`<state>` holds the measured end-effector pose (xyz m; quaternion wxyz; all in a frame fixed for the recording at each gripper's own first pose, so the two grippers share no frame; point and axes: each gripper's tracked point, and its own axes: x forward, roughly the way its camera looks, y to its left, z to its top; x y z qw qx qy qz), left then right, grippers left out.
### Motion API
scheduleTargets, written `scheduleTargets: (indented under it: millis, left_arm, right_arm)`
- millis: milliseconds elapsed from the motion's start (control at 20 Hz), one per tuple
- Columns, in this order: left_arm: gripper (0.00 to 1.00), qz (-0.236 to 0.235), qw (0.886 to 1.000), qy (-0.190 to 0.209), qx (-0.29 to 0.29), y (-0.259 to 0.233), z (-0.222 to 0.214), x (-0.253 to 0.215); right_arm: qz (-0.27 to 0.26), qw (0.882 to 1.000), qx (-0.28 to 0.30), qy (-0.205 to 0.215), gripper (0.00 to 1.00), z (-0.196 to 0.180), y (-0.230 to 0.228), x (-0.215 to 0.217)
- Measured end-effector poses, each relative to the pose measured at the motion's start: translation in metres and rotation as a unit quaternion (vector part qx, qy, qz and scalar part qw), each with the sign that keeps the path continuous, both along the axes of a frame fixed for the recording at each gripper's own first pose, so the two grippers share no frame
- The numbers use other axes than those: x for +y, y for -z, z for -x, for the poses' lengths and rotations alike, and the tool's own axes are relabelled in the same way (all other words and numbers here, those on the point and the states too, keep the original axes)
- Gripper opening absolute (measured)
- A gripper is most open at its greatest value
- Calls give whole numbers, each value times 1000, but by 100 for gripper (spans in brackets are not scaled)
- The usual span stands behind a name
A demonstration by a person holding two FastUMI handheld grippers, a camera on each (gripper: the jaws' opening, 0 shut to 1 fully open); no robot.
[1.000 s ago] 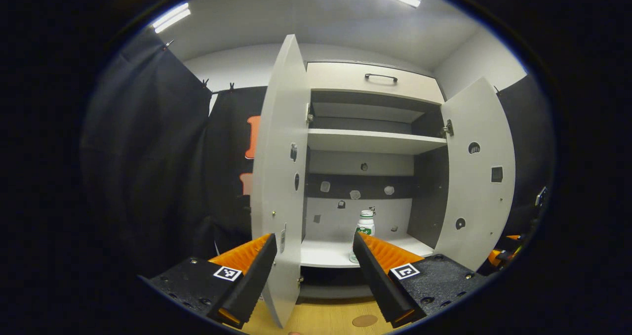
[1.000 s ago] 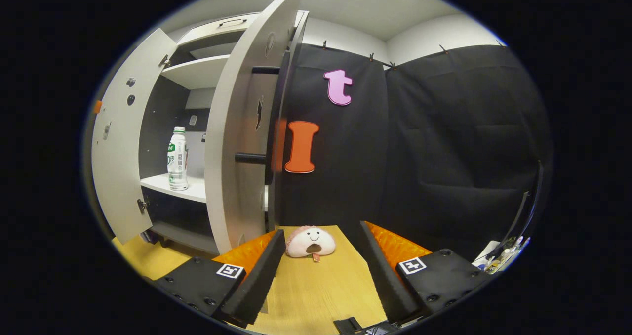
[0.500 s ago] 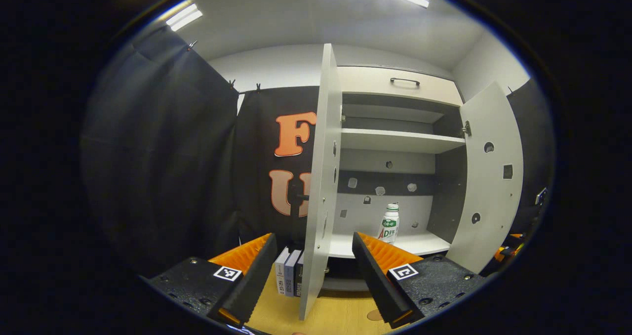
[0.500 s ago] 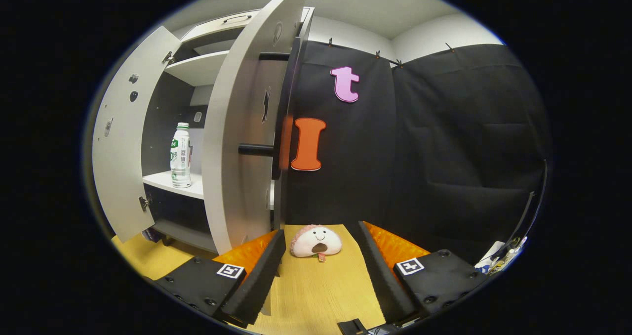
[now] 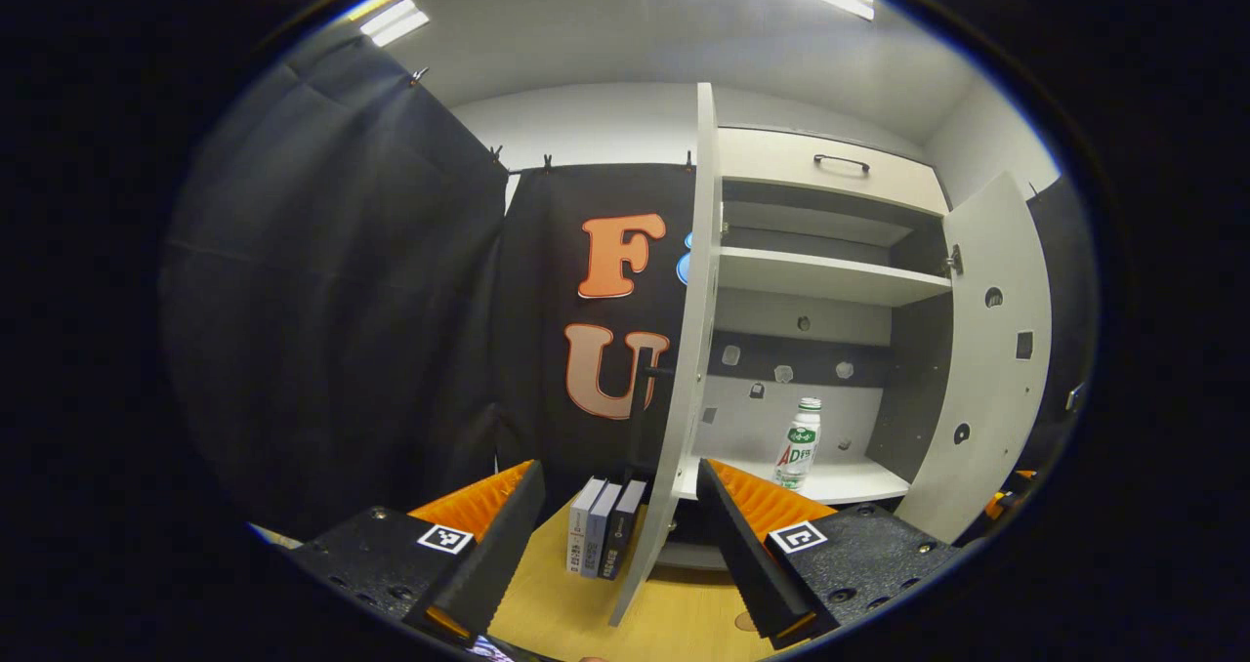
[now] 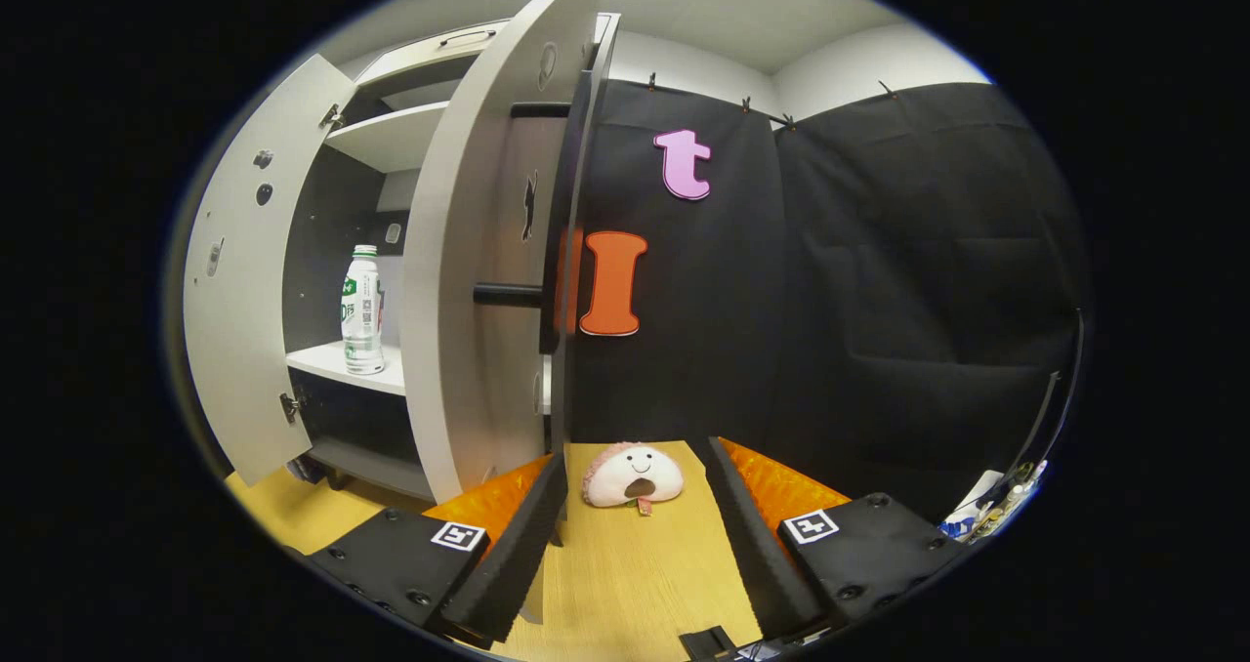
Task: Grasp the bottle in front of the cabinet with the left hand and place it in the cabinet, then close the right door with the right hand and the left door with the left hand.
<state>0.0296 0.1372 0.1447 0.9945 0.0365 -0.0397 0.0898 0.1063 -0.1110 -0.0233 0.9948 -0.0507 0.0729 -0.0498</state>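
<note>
The bottle [image 5: 799, 443] is seen upright on the lower shelf [image 5: 830, 483] of the cabinet [image 5: 830, 252], so the placing is judged to be done, and both doors are not yet closed. In the left gripper view the left hand-held gripper [image 5: 617, 533] is spread and nothing is held; the edge of the left door [image 5: 684, 369] is seen between its fingers, and some books [image 5: 605, 541] are standing on the desk [image 5: 674, 623] just beside that door. In the right gripper view the right hand-held gripper [image 6: 633, 533] is also spread and empty, with the right door [image 6: 479, 281] near its left finger and a plush toy [image 6: 635, 476] lying on the desk between the fingers, farther off. The right door is judged to be the next one to close. If it is pushed too hard, it could be slammed and the bottle could be shaken over, because it stands near the front of the shelf. The handle [image 6: 508, 295] could be missed, as the door is seen almost edge-on. If the left door is swung first, the order of the task would be broken. Whether the books are touching the left door cannot be told.
</note>
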Motion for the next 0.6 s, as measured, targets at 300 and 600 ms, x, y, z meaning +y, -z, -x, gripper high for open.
scheduleTargets:
  millis: [300,600]
  left_arm:
    - [95,-10,1000,-1,-4,-6,-3,1]
    - [95,-6,1000,-15,2,-2,-1,13]
  right_arm:
    - [-17,1000,4,-25,88,0,3,25]
    - [-11,998,3,-62,100,-5,4,63]
